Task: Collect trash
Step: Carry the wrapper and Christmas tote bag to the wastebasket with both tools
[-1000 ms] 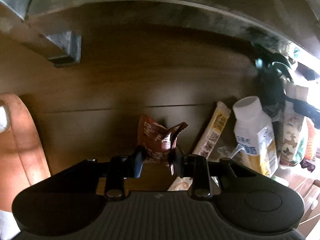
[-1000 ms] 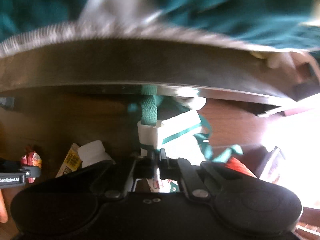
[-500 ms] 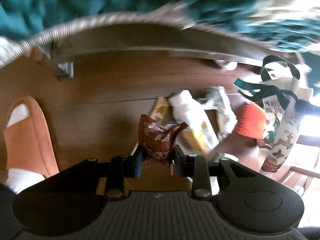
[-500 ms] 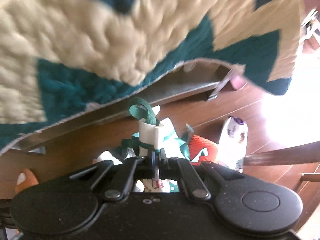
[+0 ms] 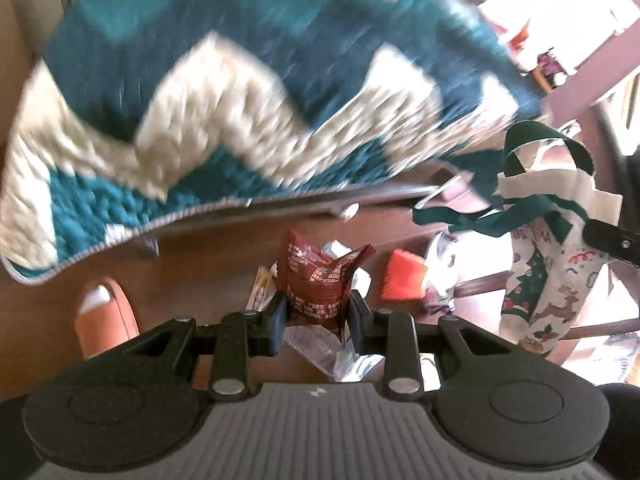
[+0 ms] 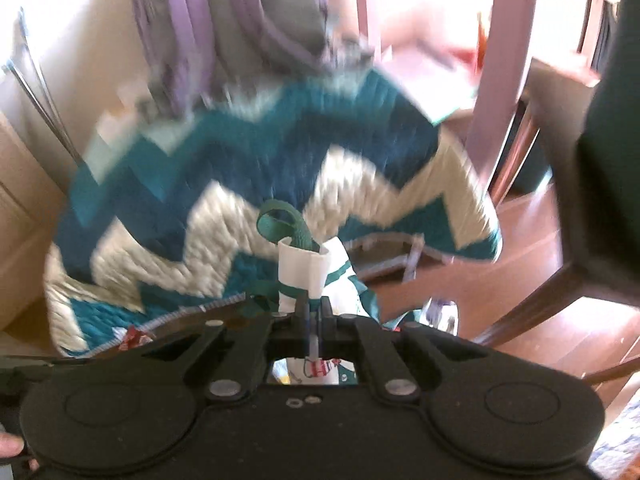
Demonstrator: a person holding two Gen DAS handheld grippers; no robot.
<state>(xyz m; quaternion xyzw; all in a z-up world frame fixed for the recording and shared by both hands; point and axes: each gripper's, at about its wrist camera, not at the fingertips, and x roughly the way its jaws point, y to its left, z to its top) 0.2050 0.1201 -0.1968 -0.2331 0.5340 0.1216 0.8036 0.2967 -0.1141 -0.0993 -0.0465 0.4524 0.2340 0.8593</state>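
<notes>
My left gripper [image 5: 318, 312] is shut on a crumpled dark red snack wrapper [image 5: 320, 280], held well above the wooden floor. To its right hangs a white cloth bag [image 5: 548, 272] with green straps and a Christmas print. My right gripper [image 6: 314, 316] is shut on that bag's white rim [image 6: 304, 272], beside a green strap loop [image 6: 286, 228]. Several pieces of trash lie on the floor below: a red packet [image 5: 400, 280], a clear wrapper [image 5: 320, 348] and a yellow bar wrapper [image 5: 260, 288].
A teal and cream zigzag blanket [image 5: 240, 112] covers a low bed or couch right ahead. An orange slipper [image 5: 106, 316] lies on the floor at left. Wooden chair legs [image 6: 552, 292] stand to the right. A purple-striped cushion [image 6: 248, 24] sits behind the blanket.
Both grippers have risen from under the furniture to above its edge, carrying the wrapper and the bag. The blanket now fills the upper view and the floor trash looks smaller.
</notes>
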